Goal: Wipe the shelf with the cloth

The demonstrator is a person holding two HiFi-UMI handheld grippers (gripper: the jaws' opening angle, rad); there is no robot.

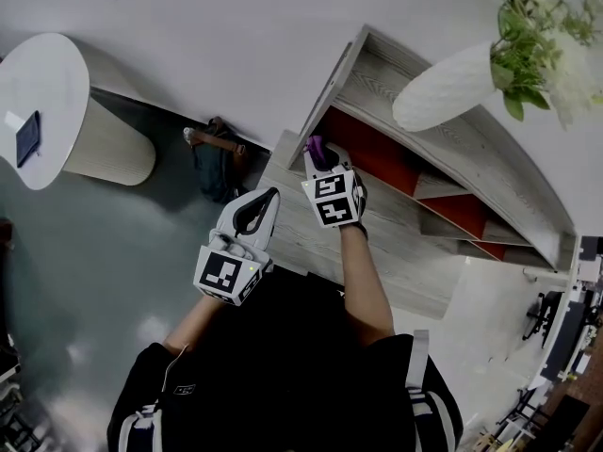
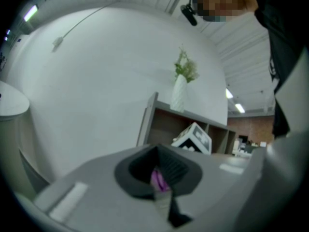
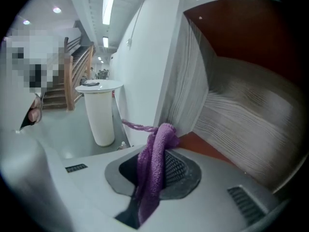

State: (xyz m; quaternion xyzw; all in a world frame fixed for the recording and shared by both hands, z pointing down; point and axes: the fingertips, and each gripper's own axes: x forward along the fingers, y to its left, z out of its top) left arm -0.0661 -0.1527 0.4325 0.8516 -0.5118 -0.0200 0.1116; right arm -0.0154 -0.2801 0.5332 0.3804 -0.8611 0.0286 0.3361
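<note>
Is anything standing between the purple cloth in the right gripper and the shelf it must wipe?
Nothing visible does. The cloth, clamped in the right gripper, already appears to rest against the left side panel of the shelf. The white vase stands on the top, away from it.

**Operator and hand-held rig: outward appearance**

I see a black short-sleeved top [image 1: 283, 375] with grey-and-white shoulder straps [image 1: 421, 384] and a thin pale cable [image 1: 172, 370] at the left shoulder. The left gripper [image 1: 268, 200] and right gripper [image 1: 318, 154] are each a white moulded shell. Each carries a white marker cube, left [image 1: 226, 277] and right [image 1: 332, 198], printed with black square patterns. In the left gripper view and the right gripper view, each pale grey shell [image 3: 72, 197] has a dark grey oval recess [image 3: 186, 178] lined with ribbed black pads [image 3: 175, 169]. The right shell also has slotted vents [image 3: 245, 204].
</note>
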